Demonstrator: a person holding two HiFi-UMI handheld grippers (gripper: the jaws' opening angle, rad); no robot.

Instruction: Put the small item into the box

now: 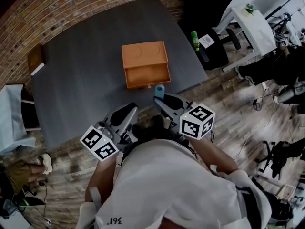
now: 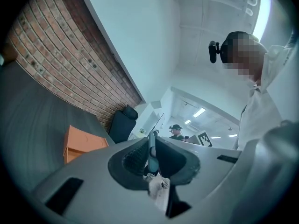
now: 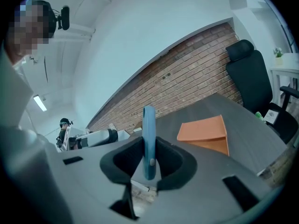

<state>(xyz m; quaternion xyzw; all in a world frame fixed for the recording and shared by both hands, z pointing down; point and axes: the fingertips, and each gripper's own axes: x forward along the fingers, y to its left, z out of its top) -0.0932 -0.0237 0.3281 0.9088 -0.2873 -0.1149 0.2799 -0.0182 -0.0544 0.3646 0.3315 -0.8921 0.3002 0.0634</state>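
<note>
While the head view looked steeply down, a small blue item [image 1: 159, 90] stood upright in the right claw [image 1: 160, 97], just short of the tabletop's [image 1: 81, 75] near edge. An orange box [image 1: 145, 56] sat mid-tabletop beyond it, its drawer pulled open toward the person. The left claw [image 1: 127, 112] hung to the left, off the near edge, with nothing seen sticking out. A brick wall [image 1: 71, 4] ran along the far left side. A black office chair [image 1: 212, 46], a green bottle [image 1: 195, 40] and a white desk [image 1: 252, 23] stood at far right on wood flooring [image 1: 228, 99].

From the left gripper view, that claw's jaws were drawn nearly together. Only a thin pale sliver showed in the slit, and what it was could not be told. The box lay far left.

From the right gripper view, the jaws were narrowed onto the item's two flat faces, gripping its lower part while the rounded top rose clear. The box sat ahead to the right, apart from it.

The item looked slim, stiff, smooth and light. Pinched low on flat faces, it seemed secure, though a knock on the drawer's rim could probably swing it. The dark tabletop looked flat and slick, so the light-looking box might slide if nudged.
</note>
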